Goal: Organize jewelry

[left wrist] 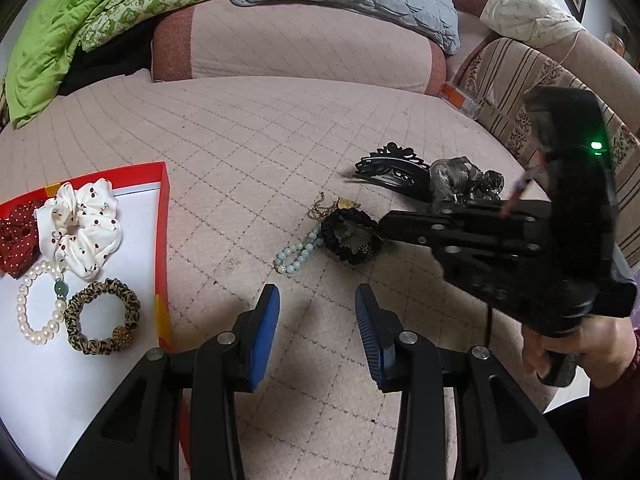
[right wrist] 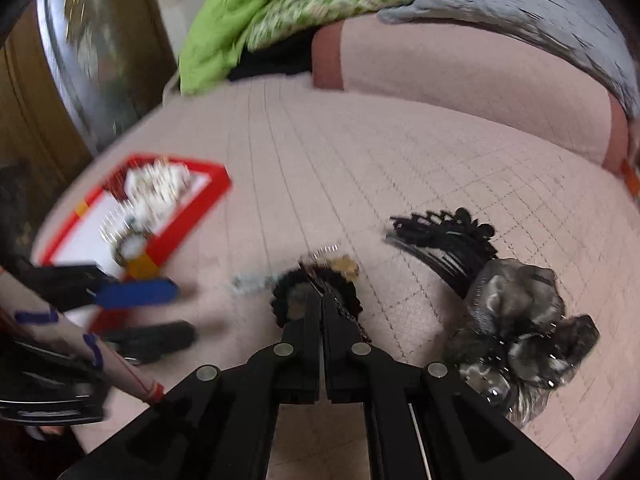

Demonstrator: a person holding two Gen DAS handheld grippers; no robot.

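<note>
pink quilted fabric with a diamond stitch covered the bed (left wrist: 280, 152), and a rumpled green blanket (left wrist: 80, 20) lay at its far edge. a shallow red-rimmed box (left wrist: 162, 216) with a white floor sat at the left, holding a white cherry-print scrunchie (left wrist: 86, 232), a dark red dotted scrunchie (left wrist: 16, 240), a round pearl bracelet (left wrist: 34, 308) and a leopard-print hair tie (left wrist: 102, 316). well to the right lay a black plastic hair comb (left wrist: 394, 170), its long axis running left to right with its teeth pointing toward the camera, touching a grey gauzy bow (left wrist: 460, 180). the right gripper (right wrist: 322, 300) had its jaws pressed together, pinching the near rim of a frilly black scrunchie (right wrist: 288, 284) that lay flat on the bed. a pale blue bead bracelet (left wrist: 298, 250) stretched diagonally from it toward the lower left, and a thin gold chain (left wrist: 324, 206) lay bunched just behind. the left gripper (left wrist: 316, 332) hovered with its blue-padded jaws spread, gripping nothing.
</note>
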